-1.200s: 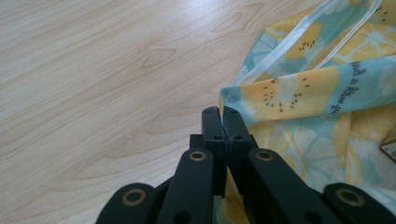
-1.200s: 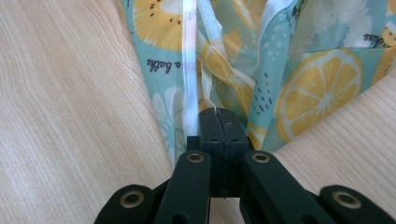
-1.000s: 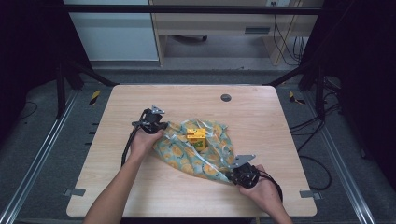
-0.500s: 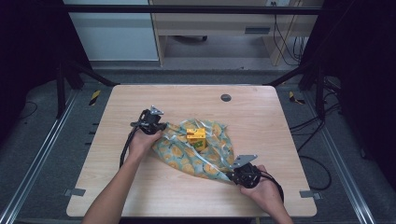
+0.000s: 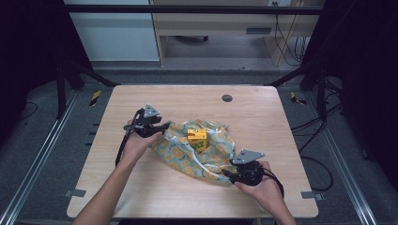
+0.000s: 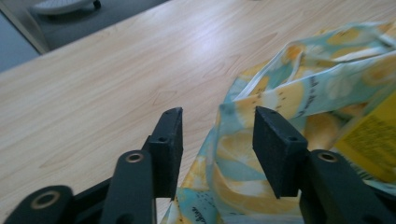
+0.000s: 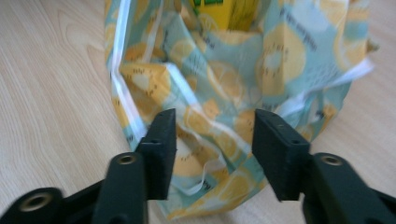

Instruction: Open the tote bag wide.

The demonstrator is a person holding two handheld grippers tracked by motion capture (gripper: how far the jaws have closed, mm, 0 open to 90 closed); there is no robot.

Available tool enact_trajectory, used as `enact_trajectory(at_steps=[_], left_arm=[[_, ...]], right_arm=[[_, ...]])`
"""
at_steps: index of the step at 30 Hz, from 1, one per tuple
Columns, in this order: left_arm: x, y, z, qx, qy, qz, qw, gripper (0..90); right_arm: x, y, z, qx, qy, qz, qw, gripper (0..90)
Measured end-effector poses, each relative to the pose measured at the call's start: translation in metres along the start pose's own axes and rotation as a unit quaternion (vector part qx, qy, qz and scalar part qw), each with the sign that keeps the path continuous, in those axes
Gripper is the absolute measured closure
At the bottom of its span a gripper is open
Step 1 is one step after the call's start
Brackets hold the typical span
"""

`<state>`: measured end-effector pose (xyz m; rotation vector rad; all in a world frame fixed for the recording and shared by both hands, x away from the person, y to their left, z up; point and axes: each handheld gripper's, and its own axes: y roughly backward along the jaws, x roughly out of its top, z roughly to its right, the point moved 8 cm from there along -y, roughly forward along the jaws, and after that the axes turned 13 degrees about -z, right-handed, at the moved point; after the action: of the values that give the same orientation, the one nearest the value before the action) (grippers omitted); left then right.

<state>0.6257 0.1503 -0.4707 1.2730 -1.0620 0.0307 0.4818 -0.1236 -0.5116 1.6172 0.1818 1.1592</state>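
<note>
High view: the patterned cloth point(image 5: 199, 150) lies crumpled across the middle of the desk point(image 5: 281, 122), its long axis running from near the left edge down toward the front right corner, with a small yellow carton point(image 5: 197, 139) standing on its middle. The left gripper point(image 5: 162, 126) sits at the cloth's upper-left end and the right gripper point(image 5: 231, 174) at its lower-right end, each pointing inward along that axis, so each hand is nearest its own end and the carton lies between them.

Left gripper view: the jaws have just been opening and now stand apart, released. A blue-and-yellow corner of the cloth point(image 6: 261, 112) rises in the gap between them, closer to the right-hand jaw, but neither pad presses on it. The cloth lies ahead and to the right of the claw, with bare desk point(image 6: 93, 93) ahead to the left; the carton's yellow side point(image 6: 373, 135) shows at the right margin.

Right gripper view: these jaws have also just been opening and stand apart, released. The cloth's near hem point(image 7: 210, 154) lies on the desk point(image 7: 51, 93) in the gap without being pinched. The cloth stretches straight ahead of the claw, and the carton point(image 7: 219, 11) stands at the far end of that line, so I judge any fresh pinch needs only a short push forward.
</note>
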Motion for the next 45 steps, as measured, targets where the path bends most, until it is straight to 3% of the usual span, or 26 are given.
enact_trajectory(at_steps=[2, 3, 8, 9, 11, 14, 18, 23, 28, 30, 33, 34, 35, 36, 37, 38, 39, 40, 41, 45], left_arm=[[0.002, 0.006, 0.003, -0.003, -0.002, 0.006, 1.0, 48.5], [0.004, 0.016, 0.011, -0.013, -0.011, 0.017, 0.9997, 47.4], [0.004, 0.031, 0.032, -0.033, -0.029, 0.031, 0.9985, 39.8], [0.003, 0.037, 0.041, -0.038, -0.042, 0.037, 0.9977, 36.2], [0.002, 0.042, 0.048, -0.044, -0.047, 0.045, 0.997, 34.2], [-0.001, 0.044, 0.057, -0.06, -0.056, 0.048, 0.9955, 27.9], [-0.006, 0.039, 0.069, -0.079, -0.074, 0.039, 0.9934, 20.7], [-0.009, 0.025, 0.083, -0.084, -0.104, 0.024, 0.9907, 16.0], [-0.014, 0.008, 0.09, -0.091, -0.109, 0.004, 0.9899, 14.5], [-0.019, 0.003, 0.091, -0.092, -0.11, -0.002, 0.9897, 19.2], [-0.021, 0.002, 0.092, -0.085, -0.114, 0.003, 0.9898, 33.7], [-0.023, 0.003, 0.094, -0.08, -0.122, 0.002, 0.9894, 33.7], [-0.026, 0.002, 0.094, -0.064, -0.133, -0.006, 0.989, 49.5], [-0.028, 0.003, 0.095, -0.066, -0.133, -0.006, 0.9889, 56.1], [-0.028, 0.003, 0.095, -0.066, -0.133, -0.006, 0.9889, 66.5], [-0.029, 0.005, 0.095, -0.063, -0.133, -0.003, 0.9892, 71.1], [-0.029, 0.005, 0.095, -0.063, -0.133, -0.003, 0.9892, 75.9], [-0.031, 0.007, 0.096, -0.066, -0.133, -0.002, 0.9889, 75.9], [-0.034, 0.011, 0.097, -0.069, -0.13, 0.0, 0.9891, 84.0], [-0.046, 0.015, 0.098, -0.082, -0.13, -0.012, 0.9881, 88.9]], right_arm=[[0.002, 0.002, 0.0, -0.002, 0.0, 0.003, 1.0, 45.2], [0.009, 0.008, 0.004, -0.009, -0.006, 0.005, 0.9999, 38.9], [0.023, 0.011, 0.017, -0.02, -0.015, 0.003, 0.9997, 27.9], [0.033, 0.01, 0.024, -0.027, -0.014, 0.002, 0.9995, 24.2], [0.041, 0.006, 0.029, -0.025, -0.02, -0.002, 0.9995, 18.9], [0.054, -0.006, 0.039, -0.02, -0.035, -0.008, 0.9992, 16.8], [0.062, -0.021, 0.048, -0.017, -0.043, -0.018, 0.9988, 16.9], [0.069, -0.036, 0.056, -0.026, -0.045, -0.029, 0.9982, 18.5], [0.069, -0.045, 0.058, -0.026, -0.045, -0.039, 0.9979, 25.1], [0.068, -0.048, 0.06, -0.028, -0.045, -0.043, 0.9977, 31.0], [0.067, -0.051, 0.062, -0.031, -0.039, -0.047, 0.9977, 43.1], [0.067, -0.051, 0.062, -0.031, -0.039, -0.047, 0.9977, 43.1], [0.067, -0.052, 0.061, -0.026, -0.039, -0.044, 0.998, 55.5], [0.067, -0.052, 0.062, -0.025, -0.036, -0.045, 0.998, 60.9], [0.067, -0.052, 0.062, -0.025, -0.036, -0.045, 0.998, 60.9], [0.067, -0.052, 0.062, -0.029, -0.035, -0.043, 0.998, 72.6], [0.067, -0.052, 0.062, -0.029, -0.035, -0.043, 0.998, 72.6], [0.068, -0.052, 0.062, -0.026, -0.036, -0.04, 0.9982, 76.3], [0.069, -0.05, 0.062, -0.024, -0.036, -0.035, 0.9984, 83.8], [0.067, -0.05, 0.07, -0.019, -0.051, -0.032, 0.998, 89.1]])
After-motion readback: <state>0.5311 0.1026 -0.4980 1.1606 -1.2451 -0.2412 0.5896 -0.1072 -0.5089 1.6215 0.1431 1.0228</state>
